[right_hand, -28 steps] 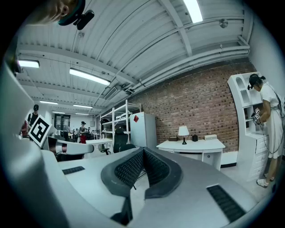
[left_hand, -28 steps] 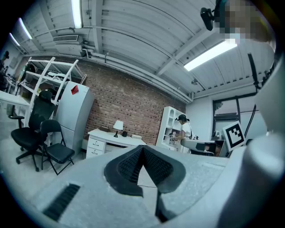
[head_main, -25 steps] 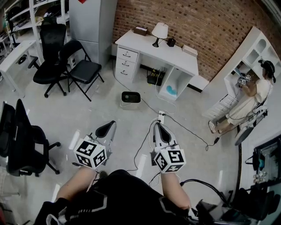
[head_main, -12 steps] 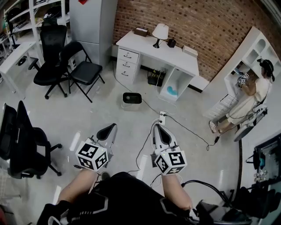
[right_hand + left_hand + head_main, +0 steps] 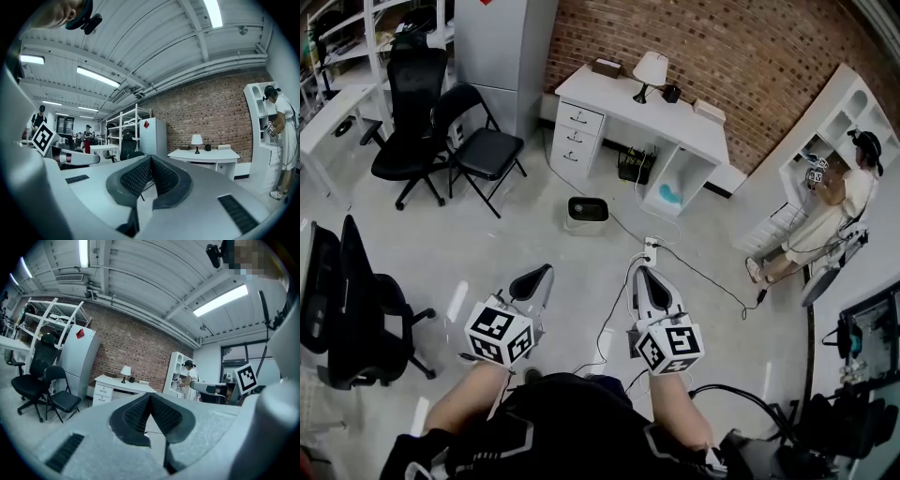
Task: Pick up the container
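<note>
A small white container (image 5: pixel 588 210) with a dark top stands on the floor ahead, in front of the white desk (image 5: pixel 694 131). My left gripper (image 5: pixel 539 277) and right gripper (image 5: pixel 645 278) are held side by side at waist height, well short of it. Both point forward. The ribbed pads of the left gripper (image 5: pixel 150 397) meet with nothing between them. Those of the right gripper (image 5: pixel 151 159) meet too and are empty. The container is hidden behind the jaws in both gripper views.
A lamp (image 5: pixel 652 67) and small boxes stand on the desk. Black office chairs (image 5: pixel 411 103) and a folding chair (image 5: pixel 480 141) are at the left. Cables and a power strip (image 5: pixel 651 249) lie on the floor ahead. A person (image 5: pixel 839 202) works at the white shelf at right.
The head view has shifted slightly, so the room sits a little lower and to the right. Both grippers stay shut, side by side.
</note>
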